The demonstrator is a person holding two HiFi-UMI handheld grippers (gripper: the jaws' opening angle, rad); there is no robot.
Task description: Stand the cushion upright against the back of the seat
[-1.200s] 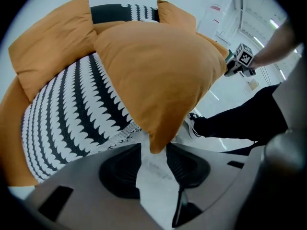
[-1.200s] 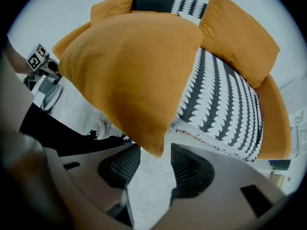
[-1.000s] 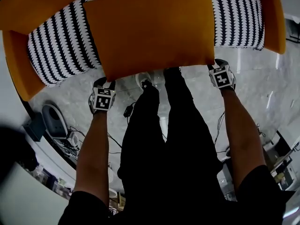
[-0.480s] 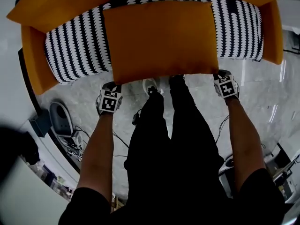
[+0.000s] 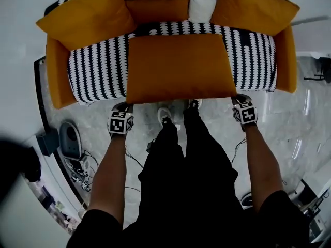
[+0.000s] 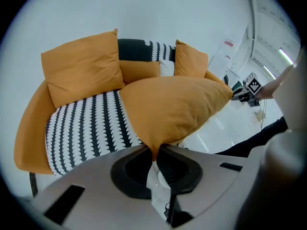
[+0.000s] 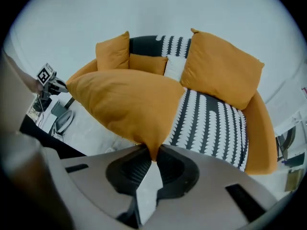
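- You hold the large orange rectangular fabric cushion (image 5: pixel 178 66) by its two near corners. It is spread broadside over the front of the curved sofa seat (image 5: pixel 95 71), which is upholstered in black-and-white scalloped stripes.
- Your left gripper (image 5: pixel 124 107) has the near left corner. In the left gripper view its fingers (image 6: pixel 173 166) have just been closing and now stand almost together, with the pointed tip of the cushion pinched between the dark pads.
- Your right gripper (image 5: pixel 239 101) has the near right corner. In the right gripper view its fingers (image 7: pixel 127 169) have likewise just been closing, and they clamp the cushion's other tip in a narrow gap.
- Only the corner tips sit inside the two grips. The body of the cushion swells up and away beyond the fingertips, toward the back of the sofa.
- The cushion lies nearer flat than upright, and its near edge hangs past the seat's front over the pale marbled floor (image 5: pixel 93 125). Whether its far edge touches the seat cannot be told.
- Two big orange back cushions lean at the rear, one left (image 5: pixel 85 17) and one right (image 5: pixel 253 6). A small orange cushion (image 5: pixel 155 9) and a white one (image 5: pixel 201 6) sit between them.
- A strip of patterned seat shows between these and the held cushion.
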